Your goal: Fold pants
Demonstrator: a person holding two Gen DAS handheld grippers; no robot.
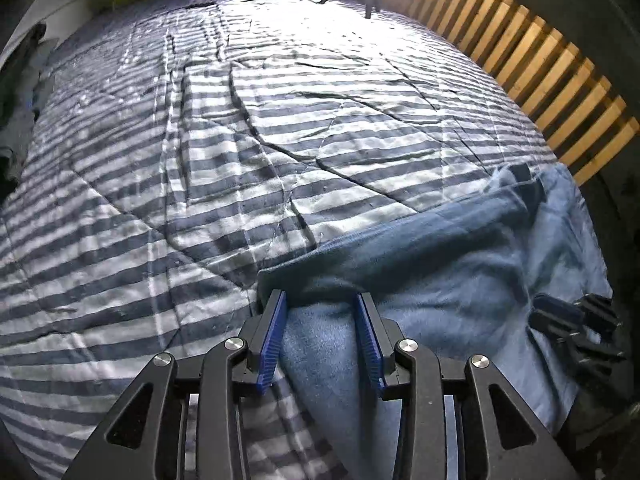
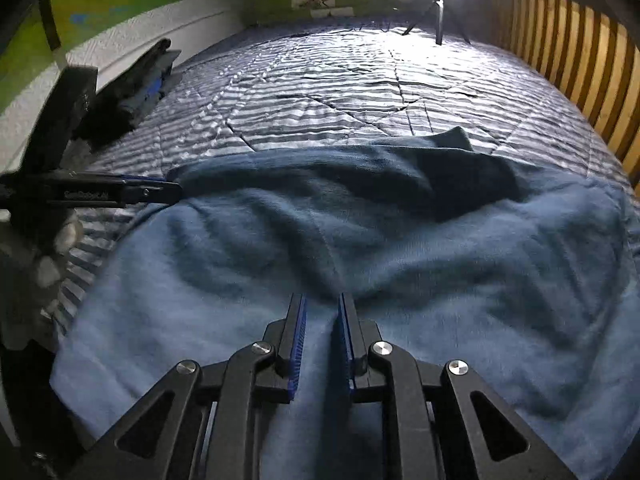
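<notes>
Light blue fleece pants (image 1: pixel 460 272) lie on a striped bedspread (image 1: pixel 200 160), with a darker band folded over along their far edge. My left gripper (image 1: pixel 322 296) stands open at the left end of that fold, cloth lying loose between its blue pads. In the right wrist view the pants (image 2: pixel 400 248) fill the foreground and the left gripper (image 2: pixel 160 192) reaches in from the left at the fold's end. My right gripper (image 2: pixel 322 298) has its jaws close together, pinching a ridge of pants cloth, and creases run toward its tips. It shows as the right gripper (image 1: pixel 560 312) low on the cloth.
The bedspread (image 2: pixel 320 92) stretches far beyond the pants. A wooden slatted rail (image 1: pixel 540 60) runs along the right side. A bright lamp on a tripod (image 2: pixel 438 20) stands at the far end. Dark folded clothes (image 2: pixel 132 80) lie by the left wall.
</notes>
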